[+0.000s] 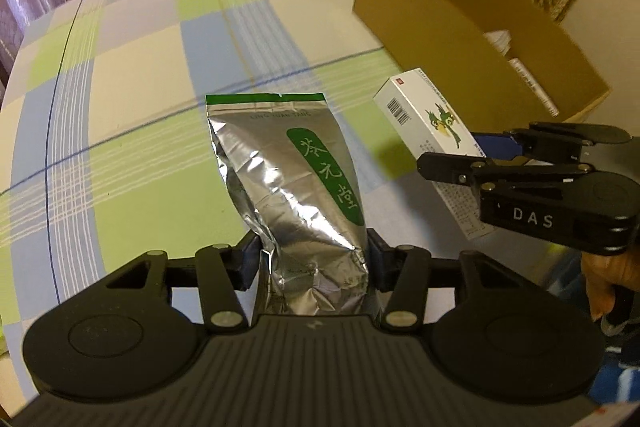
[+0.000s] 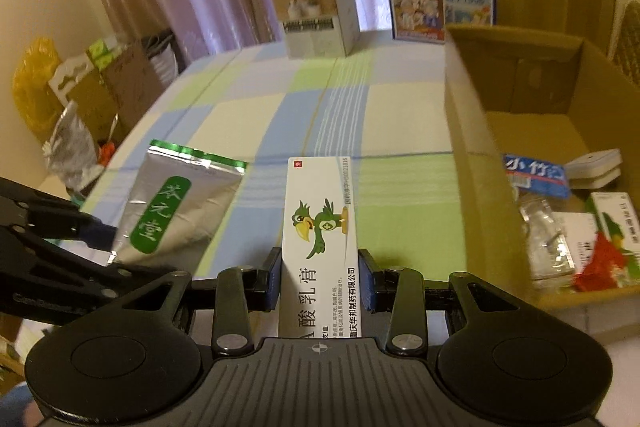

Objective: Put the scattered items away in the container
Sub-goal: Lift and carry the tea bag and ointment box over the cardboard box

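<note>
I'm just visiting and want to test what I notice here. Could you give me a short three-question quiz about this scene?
1. True or false: the left claw grips a silver foil pouch.
2. What is pictured on the white box in the right claw?
A. a fish
B. a green bird
C. a flower
3. Fill in: the cardboard box already holds ____ items.

Key: 1 true; 2 B; 3 several, among them a clear plastic bottle with a blue label.
</note>
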Demonstrator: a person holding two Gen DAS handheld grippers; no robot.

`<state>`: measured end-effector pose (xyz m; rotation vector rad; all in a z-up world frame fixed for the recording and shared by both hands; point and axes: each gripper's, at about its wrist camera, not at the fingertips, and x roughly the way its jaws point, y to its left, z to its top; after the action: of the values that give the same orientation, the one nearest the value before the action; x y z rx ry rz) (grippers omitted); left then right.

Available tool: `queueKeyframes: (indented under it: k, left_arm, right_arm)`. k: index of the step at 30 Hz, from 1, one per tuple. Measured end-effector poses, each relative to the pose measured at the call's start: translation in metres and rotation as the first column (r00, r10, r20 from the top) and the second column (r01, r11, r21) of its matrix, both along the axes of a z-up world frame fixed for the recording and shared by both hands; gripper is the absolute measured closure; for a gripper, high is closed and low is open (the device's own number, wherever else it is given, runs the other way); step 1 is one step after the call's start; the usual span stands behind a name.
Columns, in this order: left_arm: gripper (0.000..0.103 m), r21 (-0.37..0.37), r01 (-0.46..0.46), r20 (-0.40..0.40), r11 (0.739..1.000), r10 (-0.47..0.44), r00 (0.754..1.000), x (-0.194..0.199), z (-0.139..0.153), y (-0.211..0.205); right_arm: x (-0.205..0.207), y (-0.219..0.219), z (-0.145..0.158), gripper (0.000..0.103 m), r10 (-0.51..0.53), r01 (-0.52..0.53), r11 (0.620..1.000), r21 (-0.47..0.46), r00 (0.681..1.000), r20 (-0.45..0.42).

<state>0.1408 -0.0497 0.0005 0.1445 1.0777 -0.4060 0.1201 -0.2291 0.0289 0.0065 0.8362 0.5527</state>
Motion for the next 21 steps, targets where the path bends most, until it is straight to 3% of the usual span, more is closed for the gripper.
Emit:
queueKeyframes:
  k: [7, 21]
  left_arm:
    - [0.055, -0.024, 0.011, 0.048, 1.0, -0.01, 0.999, -0.018, 0.029, -0.021]
    - [0.055, -0.061, 0.057, 0.085, 0.996, -0.052, 0.995, -0.046, 0.053, -0.066]
  right_arm:
    - [-0.023, -0.023, 0.027, 0.068, -0.032, 0.031, 0.999, 0.01, 0.999, 0.042]
    - [-0.049, -0.084, 0.061, 0.068, -0.111, 0.109, 0.994, 0.021, 0.988, 0.104]
